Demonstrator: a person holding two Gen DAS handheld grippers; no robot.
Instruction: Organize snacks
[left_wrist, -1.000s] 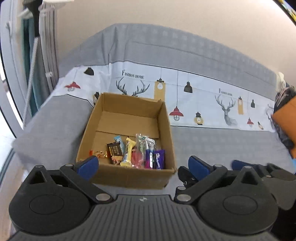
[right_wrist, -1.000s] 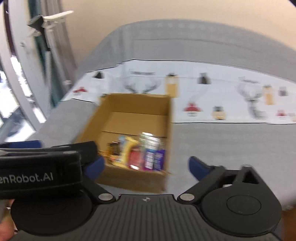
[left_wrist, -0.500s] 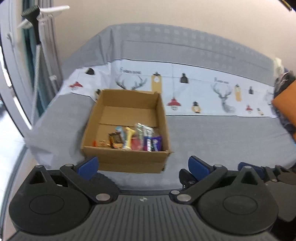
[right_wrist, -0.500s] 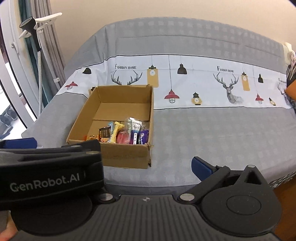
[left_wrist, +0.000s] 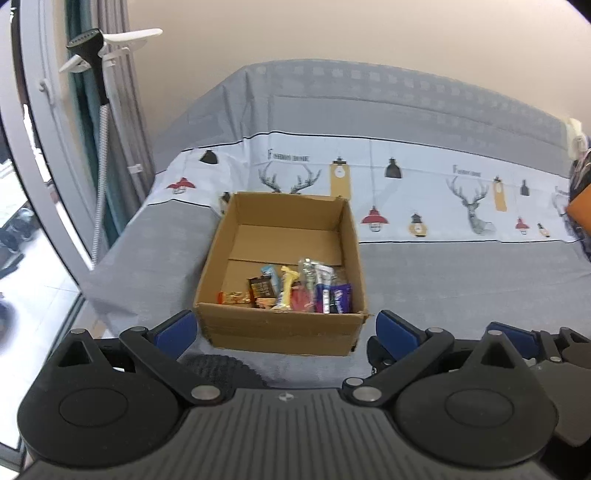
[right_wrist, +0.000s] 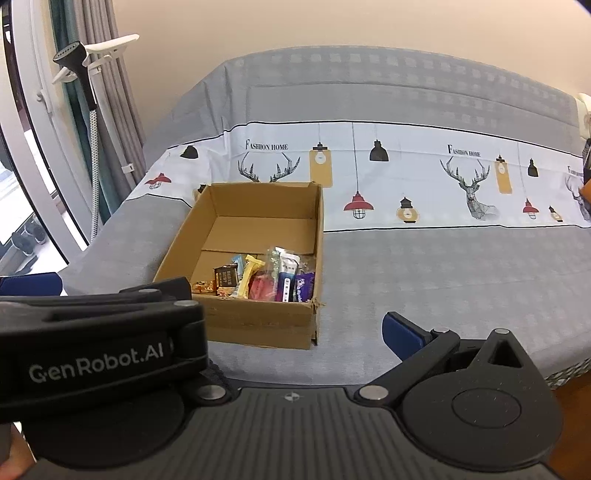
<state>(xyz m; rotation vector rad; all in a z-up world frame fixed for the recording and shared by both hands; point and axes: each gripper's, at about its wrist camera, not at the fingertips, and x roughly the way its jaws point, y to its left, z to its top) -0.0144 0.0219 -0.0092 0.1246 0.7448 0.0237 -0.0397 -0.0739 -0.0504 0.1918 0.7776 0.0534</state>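
Note:
An open cardboard box (left_wrist: 280, 330) stands on the bed and also shows in the right wrist view (right_wrist: 258, 325). Several wrapped snacks (left_wrist: 295, 290) lie in a row along its near wall, seen too in the right wrist view (right_wrist: 258, 282). My left gripper (left_wrist: 282, 328) is open and empty, held back in front of the box. My right gripper (right_wrist: 291, 325) is open and empty, to the right of the left one; its left finger is hidden behind the left gripper's body (right_wrist: 99, 343). The right gripper's blue fingertips (left_wrist: 511, 334) show at the left wrist view's right edge.
The bed has a grey and white cover (left_wrist: 443, 266) printed with lamps and deer. A garment steamer stand (left_wrist: 99, 110), curtains and a window frame stand at the left. An orange object (left_wrist: 580, 210) sits at the right edge. Wooden floor (right_wrist: 576, 387) shows beyond the bed's near right edge.
Both grippers have drawn back from the box, which looks smaller and farther. Both stay open and empty. The snacks have not moved.

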